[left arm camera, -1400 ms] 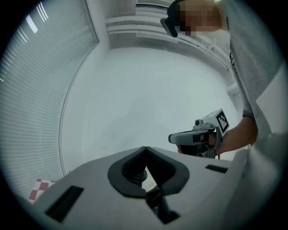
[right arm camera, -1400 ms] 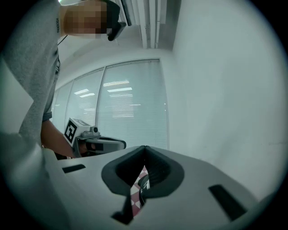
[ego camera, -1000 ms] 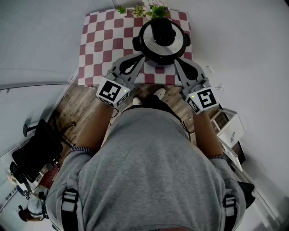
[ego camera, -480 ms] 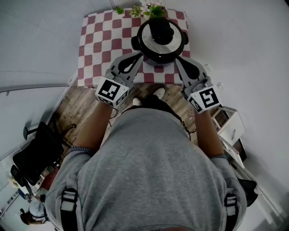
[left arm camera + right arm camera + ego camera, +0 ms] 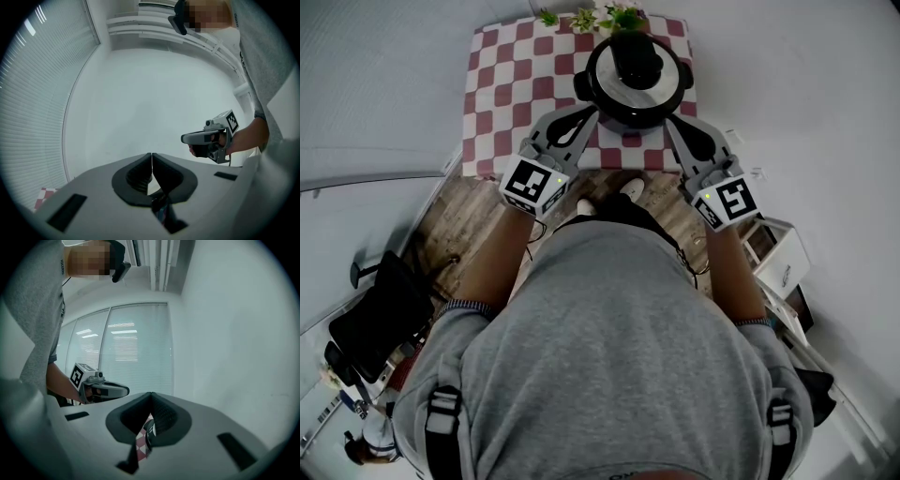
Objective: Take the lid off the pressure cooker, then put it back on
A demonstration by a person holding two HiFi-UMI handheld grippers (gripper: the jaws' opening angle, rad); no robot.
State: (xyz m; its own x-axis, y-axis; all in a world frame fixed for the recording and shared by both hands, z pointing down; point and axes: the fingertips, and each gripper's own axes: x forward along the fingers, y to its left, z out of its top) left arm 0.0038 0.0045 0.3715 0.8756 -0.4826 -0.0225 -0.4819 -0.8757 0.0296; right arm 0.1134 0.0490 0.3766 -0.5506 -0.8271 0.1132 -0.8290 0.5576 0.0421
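The pressure cooker (image 5: 636,89) stands at the back right of a red-and-white checked table (image 5: 511,84), with its silver lid (image 5: 664,92) and black knob (image 5: 636,58) on top. My left gripper (image 5: 591,114) hovers at the cooker's front left, jaws shut and empty. To the cooker's front right, my right gripper (image 5: 671,124) is likewise shut on nothing. The left gripper view shows its own gripper (image 5: 151,161) with the jaws together, and the right gripper (image 5: 209,139) across from it. In the right gripper view its own gripper (image 5: 151,401) is shut, and a sliver of the cooker (image 5: 148,433) shows below.
Small plants (image 5: 605,17) sit at the table's back edge. Wooden floor (image 5: 469,220) lies in front of the table, where the person's shoes (image 5: 628,192) stand. A white drawer unit (image 5: 780,262) is at the right, a black chair (image 5: 380,319) at the left.
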